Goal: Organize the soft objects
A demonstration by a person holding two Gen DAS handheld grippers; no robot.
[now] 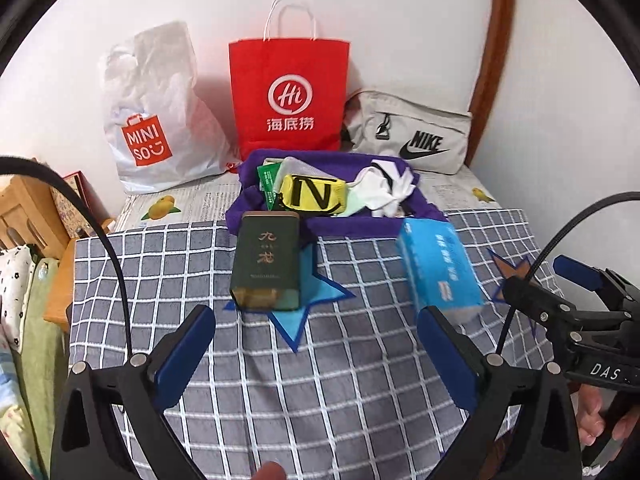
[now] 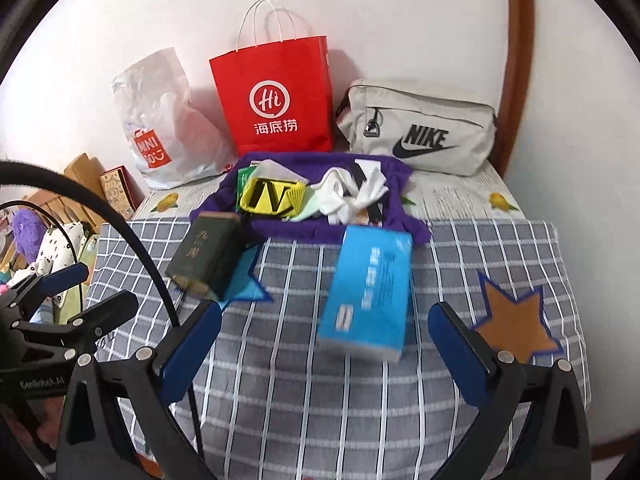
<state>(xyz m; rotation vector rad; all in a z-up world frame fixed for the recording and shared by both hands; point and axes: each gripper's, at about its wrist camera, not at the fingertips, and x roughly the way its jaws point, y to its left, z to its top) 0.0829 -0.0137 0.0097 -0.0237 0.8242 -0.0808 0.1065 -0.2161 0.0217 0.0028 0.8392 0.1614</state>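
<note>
Just ahead of the right gripper (image 2: 324, 344), jaws gaping empty, the blue tissue pack (image 2: 366, 290) is lying lengthwise, nearer than the equally wide-open, empty left gripper (image 1: 316, 344).

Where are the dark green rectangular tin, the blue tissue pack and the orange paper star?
Dark green rectangular tin (image 1: 267, 261), left wrist view, its lettered top face.
Blue tissue pack (image 2: 368, 292), right wrist view, its top face.
Orange paper star (image 2: 516, 322), right wrist view, its centre.

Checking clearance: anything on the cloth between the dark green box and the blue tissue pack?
Only bare checked cloth between dark green box and blue tissue pack, besides one arm of the blue star beneath the box. Clearest in left wrist view.
</note>
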